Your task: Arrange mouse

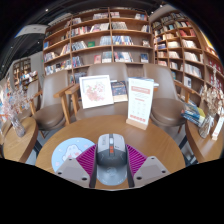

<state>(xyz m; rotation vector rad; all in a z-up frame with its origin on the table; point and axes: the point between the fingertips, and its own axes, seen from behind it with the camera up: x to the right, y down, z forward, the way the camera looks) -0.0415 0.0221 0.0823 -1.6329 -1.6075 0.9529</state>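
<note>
Between the two pink pads, a grey mouse is sitting with both faces pressing its flanks, so the hand-held gripper is closing narrowly on it, probably to carry or square it. It is hanging near the round wooden desk's front edge, beside a pale round mat, likely its intended spot; whether it is touching the wood is unclear. Beyond, upright signs are facing forward before bookshelves.
</note>
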